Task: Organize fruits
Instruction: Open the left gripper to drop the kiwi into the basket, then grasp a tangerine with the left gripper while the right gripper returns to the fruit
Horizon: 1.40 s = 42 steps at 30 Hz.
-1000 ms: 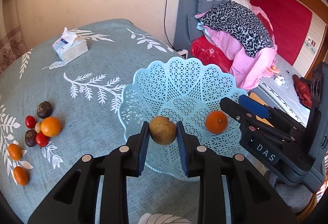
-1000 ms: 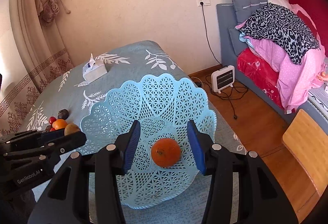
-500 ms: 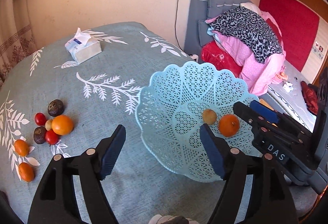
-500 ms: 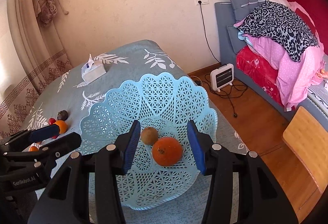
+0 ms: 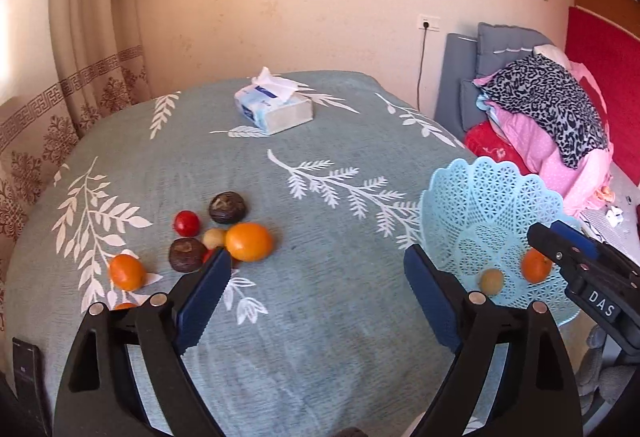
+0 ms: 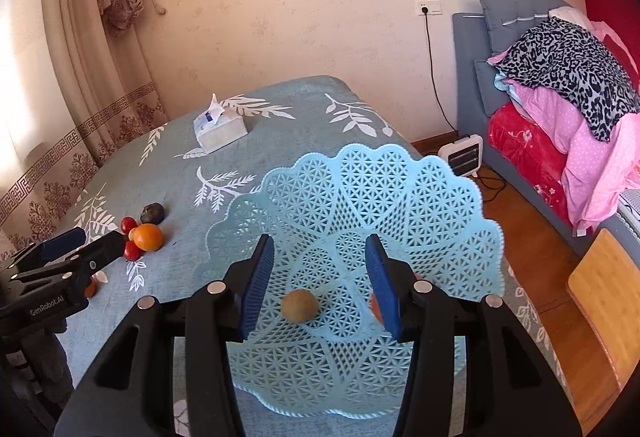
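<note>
A light blue lattice basket (image 5: pixel 492 197) (image 6: pixel 360 193) stands at the table's right edge. In it lie a small brown fruit (image 5: pixel 491 280) (image 6: pixel 300 306) and an orange (image 5: pixel 536 266), which my right finger mostly hides in the right wrist view. On the cloth at the left lie an orange (image 5: pixel 249 242) (image 6: pixel 148 236), two dark fruits (image 5: pixel 227 202), red tomatoes (image 5: pixel 186 222) and small oranges (image 5: pixel 127 271). My left gripper (image 5: pixel 316 301) is open and empty above the cloth between the pile and the basket. My right gripper (image 6: pixel 320 279) is open and empty over the basket.
A tissue pack (image 5: pixel 274 105) (image 6: pixel 219 128) lies at the far side of the table. A bed with piled clothes (image 5: pixel 552 109) and a small heater (image 6: pixel 460 155) stand to the right. A curtain (image 5: pixel 84 49) hangs at the left.
My left gripper opened, dropped the brown fruit into the basket beside the orange, then swung left towards the fruit pile. My right gripper shifted slightly over the basket.
</note>
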{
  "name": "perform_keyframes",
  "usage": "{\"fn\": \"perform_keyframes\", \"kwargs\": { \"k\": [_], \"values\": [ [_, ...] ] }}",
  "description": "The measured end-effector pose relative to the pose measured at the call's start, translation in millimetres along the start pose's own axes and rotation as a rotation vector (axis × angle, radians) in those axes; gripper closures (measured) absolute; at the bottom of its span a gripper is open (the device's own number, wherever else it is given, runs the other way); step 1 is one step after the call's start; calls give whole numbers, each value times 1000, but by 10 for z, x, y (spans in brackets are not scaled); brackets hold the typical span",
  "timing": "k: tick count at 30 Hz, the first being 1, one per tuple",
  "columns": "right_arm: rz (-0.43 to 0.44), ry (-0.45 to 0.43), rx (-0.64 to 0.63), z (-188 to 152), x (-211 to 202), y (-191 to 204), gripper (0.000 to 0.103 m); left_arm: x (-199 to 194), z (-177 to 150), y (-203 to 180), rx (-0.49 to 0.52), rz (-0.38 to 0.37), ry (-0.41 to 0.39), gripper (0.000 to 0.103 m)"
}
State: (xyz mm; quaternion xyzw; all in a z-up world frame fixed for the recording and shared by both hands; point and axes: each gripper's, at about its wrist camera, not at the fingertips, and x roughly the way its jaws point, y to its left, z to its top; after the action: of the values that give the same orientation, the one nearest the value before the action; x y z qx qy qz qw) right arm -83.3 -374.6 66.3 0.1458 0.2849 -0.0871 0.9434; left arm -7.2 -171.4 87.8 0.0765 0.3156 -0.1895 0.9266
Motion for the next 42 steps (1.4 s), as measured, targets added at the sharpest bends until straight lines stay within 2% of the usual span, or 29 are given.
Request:
{"fn": "perform_keyframes", "kwargs": {
  "k": [6,9,11,24,33,36,38,42],
  "values": [
    [43,3,-50,29,43,330,54,-67,-101,255,-26,43,-11,15],
    [54,12,-67,18,68,466,45,-117,-148,390,-44,59,-21,15],
    [62,19,-80,0,85,562,44,-142,-182,473,-57,74,-22,14],
    [118,68,-145,-49,262,990,44,-141,-405,1015,-159,137,19,14],
    [145,101,-179,-74,414,1216,44,56,-539,1435,-256,188,96,15],
    [152,114,-190,-83,466,1281,44,131,-568,1510,-273,192,117,18],
    [158,121,-200,-91,495,1322,44,185,-589,1547,-278,191,137,26],
    [165,137,-217,-109,567,1403,44,281,-646,1613,-300,182,174,35]
  ]
}}
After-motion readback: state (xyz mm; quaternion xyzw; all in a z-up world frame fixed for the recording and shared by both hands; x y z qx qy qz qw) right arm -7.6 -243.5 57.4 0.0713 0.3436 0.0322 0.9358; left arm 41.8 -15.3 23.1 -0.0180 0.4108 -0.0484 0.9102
